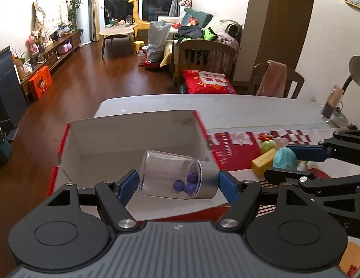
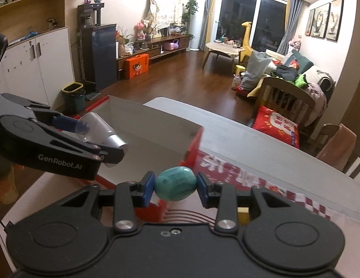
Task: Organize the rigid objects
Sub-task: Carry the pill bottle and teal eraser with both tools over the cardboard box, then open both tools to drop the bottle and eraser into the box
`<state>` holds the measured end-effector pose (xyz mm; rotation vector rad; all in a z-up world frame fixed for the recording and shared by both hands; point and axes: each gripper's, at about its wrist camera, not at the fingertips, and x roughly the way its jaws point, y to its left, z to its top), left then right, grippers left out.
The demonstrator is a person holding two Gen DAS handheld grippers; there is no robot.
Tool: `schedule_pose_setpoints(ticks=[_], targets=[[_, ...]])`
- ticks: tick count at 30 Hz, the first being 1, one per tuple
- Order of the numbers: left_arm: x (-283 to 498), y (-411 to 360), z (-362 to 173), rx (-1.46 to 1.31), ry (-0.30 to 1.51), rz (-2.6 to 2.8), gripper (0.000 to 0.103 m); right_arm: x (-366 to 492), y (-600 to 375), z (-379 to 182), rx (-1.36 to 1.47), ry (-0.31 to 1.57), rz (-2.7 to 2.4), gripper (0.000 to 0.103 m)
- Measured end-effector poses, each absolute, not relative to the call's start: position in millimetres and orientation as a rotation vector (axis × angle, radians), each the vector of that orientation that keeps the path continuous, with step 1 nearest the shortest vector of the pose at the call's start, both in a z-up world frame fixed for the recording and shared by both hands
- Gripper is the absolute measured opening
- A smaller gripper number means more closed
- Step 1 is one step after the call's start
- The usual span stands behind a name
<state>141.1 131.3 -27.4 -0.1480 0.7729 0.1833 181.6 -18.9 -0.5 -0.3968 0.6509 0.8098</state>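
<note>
- Warm lamplight is falling across the pale tabletop [image 1: 249, 106], where a red cardboard box [image 1: 133, 134] is sitting open.
- Left gripper [image 1: 178, 180] is pinching a clear plastic jar [image 1: 170, 176], tilted over the box; lower gently, since the beads [image 1: 184, 186] roll.
- Right gripper [image 2: 175, 186] is pinching a smooth teal stone [image 2: 175, 183] beside the box's corner.
</note>
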Motion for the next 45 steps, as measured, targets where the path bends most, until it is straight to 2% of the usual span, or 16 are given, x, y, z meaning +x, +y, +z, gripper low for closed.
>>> schedule_pose_setpoints(ticks=[8, 21, 32, 45], targets=[[158, 184, -46, -0.154, 0.833, 0.207, 0.075, 188, 38, -17, -0.448, 0.671, 0.822, 0.038], [222, 246, -100, -0.202, 0.988, 0.183, 0.075, 212, 107, -78, -0.522, 0.834, 0.839, 0.038], [259, 248, -142, -0.199, 1.155, 0.113, 0.075, 233, 131, -116, -0.563, 1.0, 0.835, 0.038], [272, 260, -165, -0.298, 1.268, 0.1, 0.075, 234, 138, -126, -0.581, 1.108, 0.785, 0.038]])
